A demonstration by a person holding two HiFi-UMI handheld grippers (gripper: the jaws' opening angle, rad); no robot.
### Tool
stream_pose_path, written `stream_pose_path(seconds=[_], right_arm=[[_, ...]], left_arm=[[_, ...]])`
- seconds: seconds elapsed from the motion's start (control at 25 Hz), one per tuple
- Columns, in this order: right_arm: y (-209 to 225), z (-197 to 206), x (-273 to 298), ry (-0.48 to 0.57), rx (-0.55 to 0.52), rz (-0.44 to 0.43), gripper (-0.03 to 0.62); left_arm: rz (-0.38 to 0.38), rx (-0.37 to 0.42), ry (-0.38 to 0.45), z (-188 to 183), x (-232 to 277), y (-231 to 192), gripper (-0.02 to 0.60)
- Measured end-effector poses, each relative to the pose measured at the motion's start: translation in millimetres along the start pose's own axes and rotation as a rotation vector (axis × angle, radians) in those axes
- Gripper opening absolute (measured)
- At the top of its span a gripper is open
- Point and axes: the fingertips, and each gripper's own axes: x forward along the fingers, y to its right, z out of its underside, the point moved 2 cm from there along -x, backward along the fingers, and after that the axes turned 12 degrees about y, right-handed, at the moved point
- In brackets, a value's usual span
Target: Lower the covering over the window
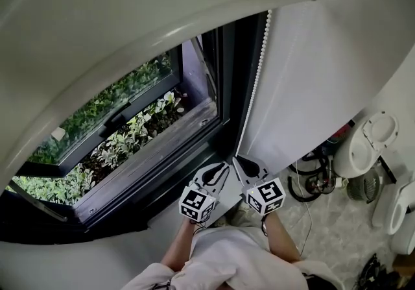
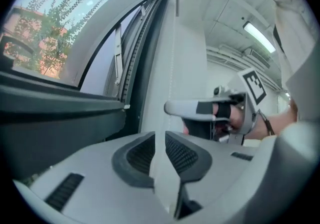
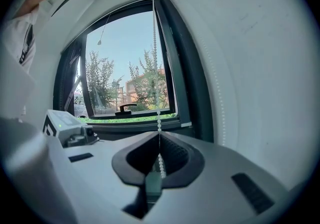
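Note:
The white roller blind (image 1: 194, 29) is rolled up along the top of the dark-framed window (image 1: 224, 87). Its white bead chain (image 1: 259, 68) hangs down the right side of the frame. My right gripper (image 1: 242, 163) is shut on the bead chain (image 3: 159, 123), which runs straight down between its pads in the right gripper view. My left gripper (image 1: 219, 172) sits just left of it, its jaws (image 2: 161, 140) a narrow slit apart. Only white wall shows through that gap. In the left gripper view the right gripper (image 2: 175, 108) is close by, with a faint line of beads (image 2: 171, 67) above it.
The window sash (image 1: 123, 113) is swung outward over green shrubs (image 1: 117, 146), and its handle (image 3: 125, 107) is visible. White appliances (image 1: 373, 146) and black cables (image 1: 311, 178) lie on the floor to the right. A white wall (image 1: 337, 55) stands right of the chain.

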Motion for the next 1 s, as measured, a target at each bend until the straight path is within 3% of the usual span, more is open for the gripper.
stream_pose_path(seconds=[0.28, 0.56, 1.0], right_arm=[[2, -1, -1, 0.004, 0.000, 0.005, -0.003], [2, -2, -1, 0.001, -0.002, 0.004, -0.003], [-3, -1, 0, 0.002, 0.000, -0.011, -0.003]], left_arm=[[0.026, 0.085, 0.141, -91, 6, 6, 0.083], [0.067, 0.182, 0.229, -161, 25, 22, 0.095], [0.083, 0.257, 0.332, -223, 60, 31, 0.098]])
